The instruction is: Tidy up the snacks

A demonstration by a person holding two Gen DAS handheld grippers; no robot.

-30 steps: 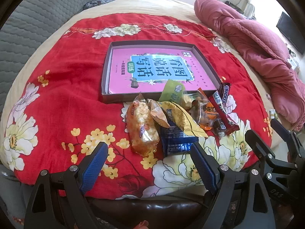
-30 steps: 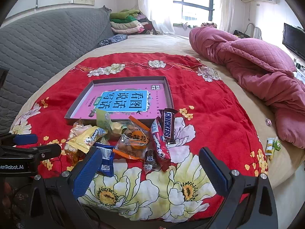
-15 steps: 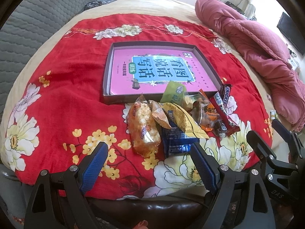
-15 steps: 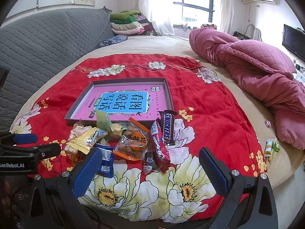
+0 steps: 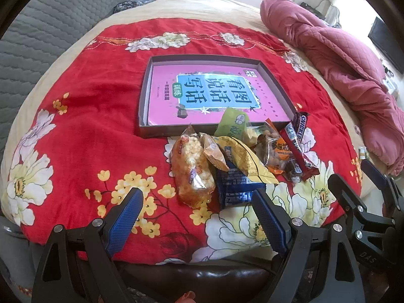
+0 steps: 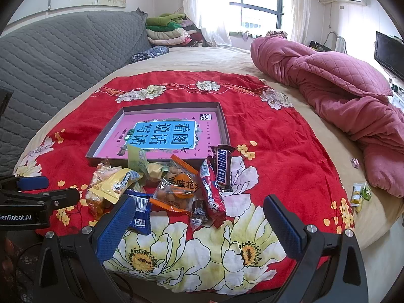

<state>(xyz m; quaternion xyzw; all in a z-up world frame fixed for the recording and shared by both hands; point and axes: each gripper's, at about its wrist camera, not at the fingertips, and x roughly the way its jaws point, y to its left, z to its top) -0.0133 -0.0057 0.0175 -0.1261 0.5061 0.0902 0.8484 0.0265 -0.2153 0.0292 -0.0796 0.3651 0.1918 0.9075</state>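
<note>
Snack packets (image 5: 234, 161) lie heaped on a red flowered blanket (image 5: 83, 116) on the bed, just before a shallow box (image 6: 222, 123). Left gripper (image 5: 199, 217) and right gripper (image 6: 199, 224) hover wide apart, empty.

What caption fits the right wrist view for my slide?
Open right gripper hovers before a pile including a Snickers bar, beside the shallow box on a red floral cloth.

Glossy plastic snack wrappers (image 5: 234, 161) lie crinkled on a soft, plush red blanket (image 5: 96, 116). The cardboard tray (image 5: 144, 101) looks matt; the pink quilt (image 6: 335, 85) is stitched cloth.
</note>
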